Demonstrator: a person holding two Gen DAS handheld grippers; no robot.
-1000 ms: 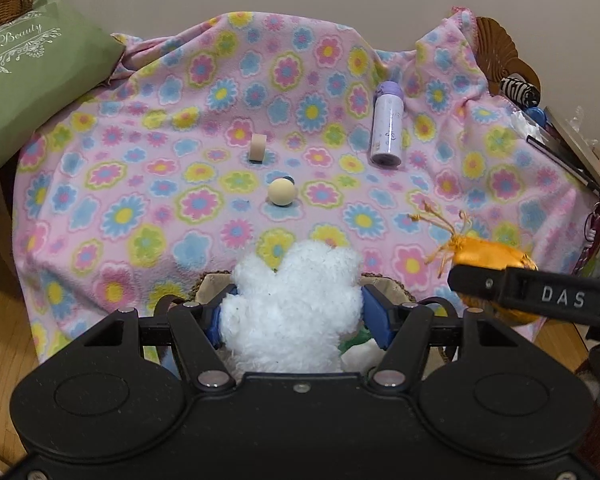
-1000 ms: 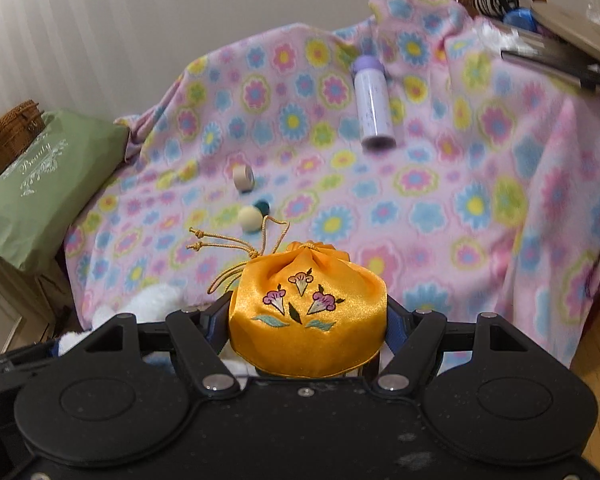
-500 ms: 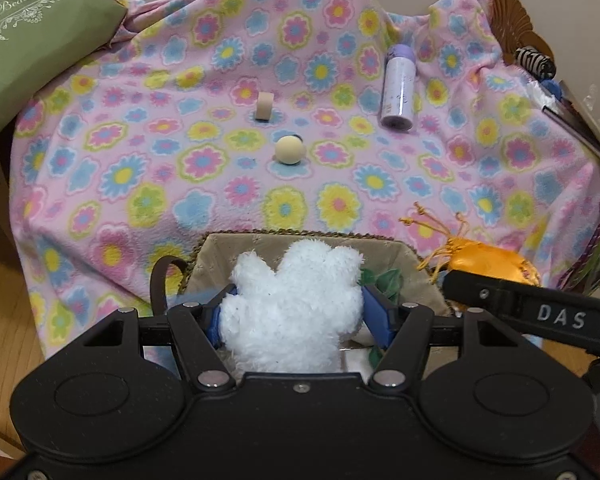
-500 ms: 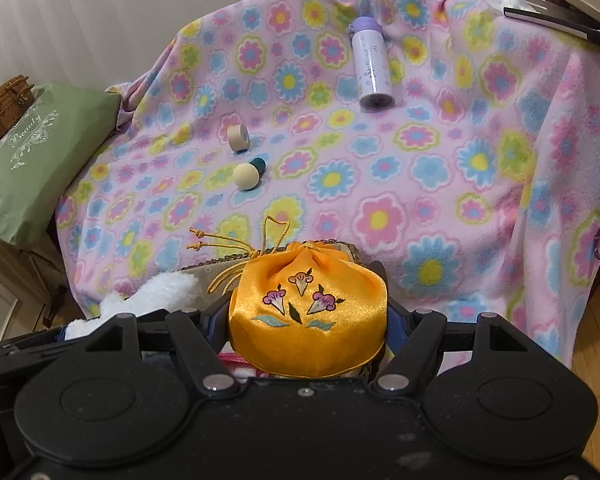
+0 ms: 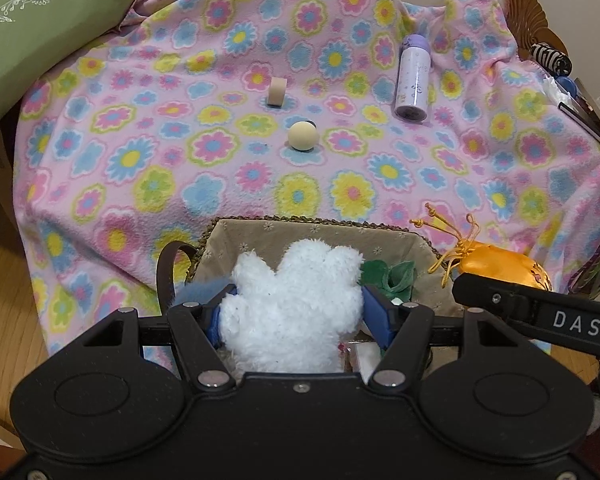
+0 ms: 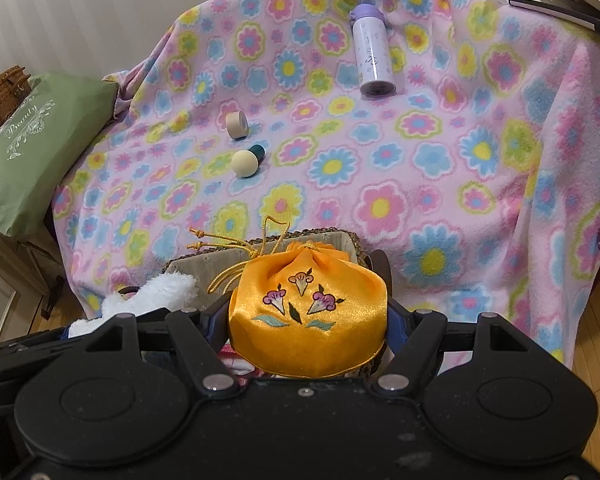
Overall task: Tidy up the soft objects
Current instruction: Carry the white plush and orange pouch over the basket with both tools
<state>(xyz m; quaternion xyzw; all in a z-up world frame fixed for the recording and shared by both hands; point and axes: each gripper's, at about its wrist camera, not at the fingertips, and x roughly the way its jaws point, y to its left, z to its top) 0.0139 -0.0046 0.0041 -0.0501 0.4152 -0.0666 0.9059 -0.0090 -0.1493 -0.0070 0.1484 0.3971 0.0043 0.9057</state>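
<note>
My left gripper (image 5: 296, 314) is shut on a white fluffy paw-shaped plush (image 5: 292, 304) and holds it over a lined wicker basket (image 5: 300, 232) at the blanket's near edge. A green soft item (image 5: 388, 276) lies in the basket. My right gripper (image 6: 306, 320) is shut on an orange satin drawstring pouch (image 6: 308, 316) with embroidered flowers, held over the basket's (image 6: 352, 248) right side. The pouch also shows in the left wrist view (image 5: 496, 266), and the plush in the right wrist view (image 6: 156, 292).
A pink flowered blanket (image 5: 180, 140) covers the surface. On it lie a cream ball-topped peg (image 5: 303, 135), a small beige roll (image 5: 277, 91) and a purple bottle (image 5: 413, 77). A green pillow (image 5: 28, 24) sits far left. Clutter is at the far right (image 5: 580, 96).
Both grippers have pulled back and risen with their loads, and the basket has come into view under them. Neither grip has changed.
</note>
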